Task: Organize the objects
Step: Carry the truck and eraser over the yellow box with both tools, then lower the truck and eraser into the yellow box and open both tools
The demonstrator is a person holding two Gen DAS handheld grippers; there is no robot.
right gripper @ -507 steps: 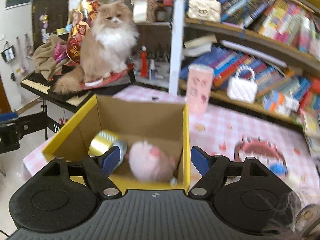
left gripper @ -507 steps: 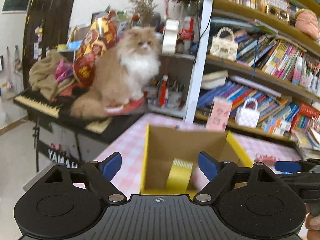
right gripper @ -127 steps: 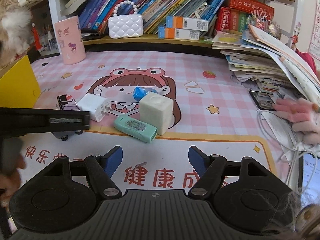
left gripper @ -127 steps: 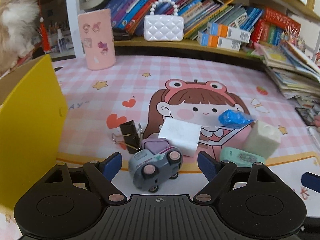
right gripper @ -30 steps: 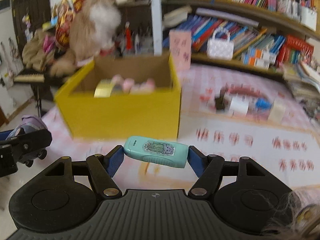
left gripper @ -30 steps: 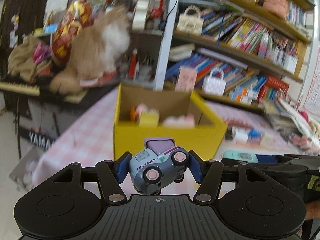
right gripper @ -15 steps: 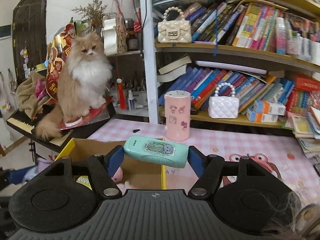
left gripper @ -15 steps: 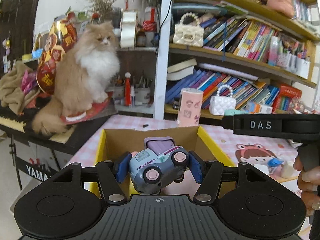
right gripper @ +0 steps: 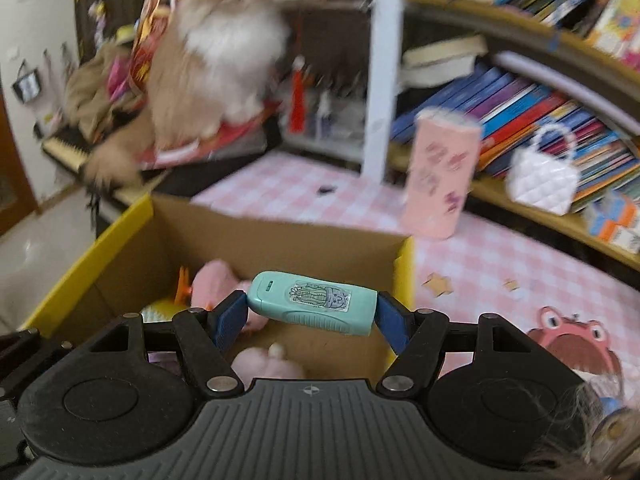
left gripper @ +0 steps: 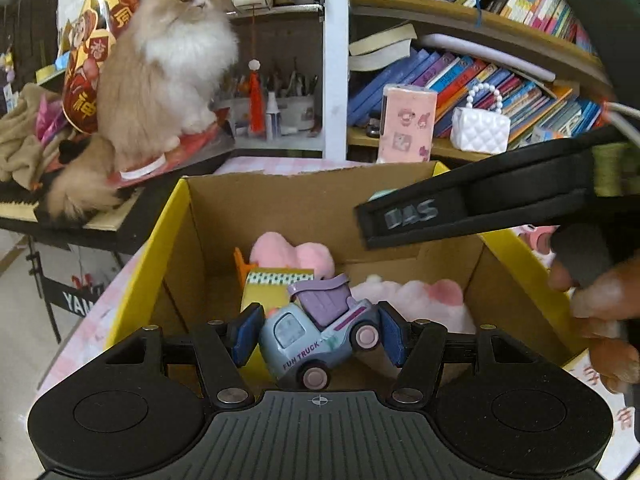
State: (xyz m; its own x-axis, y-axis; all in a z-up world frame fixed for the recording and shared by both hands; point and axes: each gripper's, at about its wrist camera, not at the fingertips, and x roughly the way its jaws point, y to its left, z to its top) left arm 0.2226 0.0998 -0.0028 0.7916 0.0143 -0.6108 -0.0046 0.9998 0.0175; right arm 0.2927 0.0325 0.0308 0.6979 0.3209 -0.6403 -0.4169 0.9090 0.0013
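My left gripper (left gripper: 318, 336) sits over the open yellow cardboard box (left gripper: 160, 256). The grey-and-purple toy truck (left gripper: 320, 336) lies tilted between its fingers; whether they still press it does not show. My right gripper (right gripper: 312, 316) is shut on a mint-green device (right gripper: 312, 303) held crosswise over the same box (right gripper: 132, 220). The right gripper's body crosses the left wrist view (left gripper: 480, 204) above the box. Inside lie pink plush toys (left gripper: 292, 256), a yellow tape roll (left gripper: 264, 284) and an orange piece (left gripper: 239, 266).
A fluffy cat (left gripper: 168, 60) sits on a keyboard left of the box. A pink cup (right gripper: 440, 176) and a white handbag (right gripper: 542, 176) stand by the bookshelf behind. The pink checked tablecloth (right gripper: 500, 264) lies right of the box.
Both grippers have moved forward and down over the box. The toy truck has tilted nose-down between the left fingers, and the left jaws look a little wider.
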